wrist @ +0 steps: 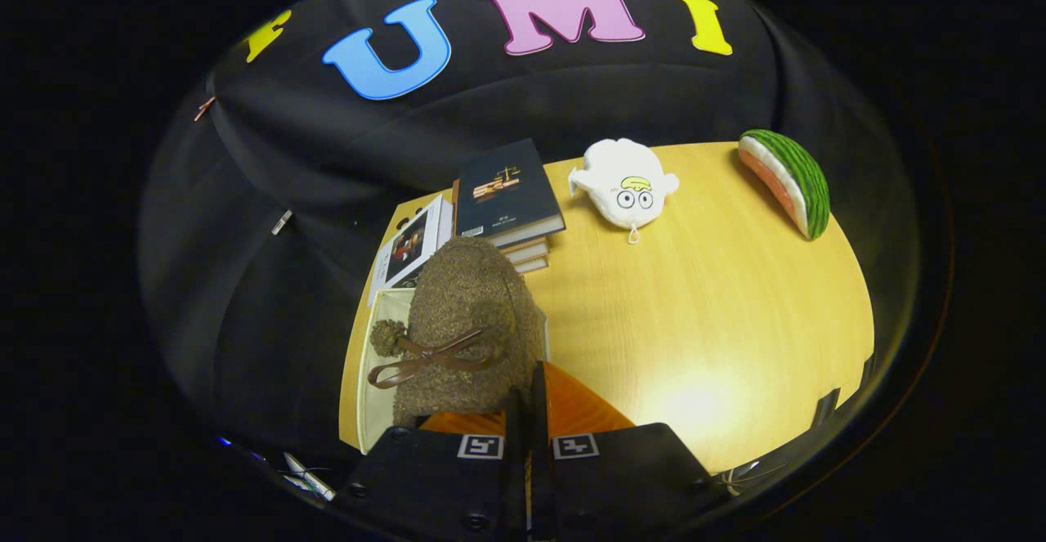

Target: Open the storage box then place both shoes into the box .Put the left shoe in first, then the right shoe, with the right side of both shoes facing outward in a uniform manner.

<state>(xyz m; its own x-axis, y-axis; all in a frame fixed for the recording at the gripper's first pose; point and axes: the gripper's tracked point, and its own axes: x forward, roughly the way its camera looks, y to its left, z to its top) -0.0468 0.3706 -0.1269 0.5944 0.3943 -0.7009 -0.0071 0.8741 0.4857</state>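
Wooden table (719, 321) is bearing books (507, 199), with a brown shoe (470, 321) just before them; gripper (528, 395) fingers are pinching together on the shoe's rim.

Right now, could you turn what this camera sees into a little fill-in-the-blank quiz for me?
1. The gripper has its fingers ____ together.
2. The brown fuzzy shoe carries a ____ tied on top.
3. The white plush toy lies between the stack of books and the ____ slice.

Missing words: closed; bow; watermelon
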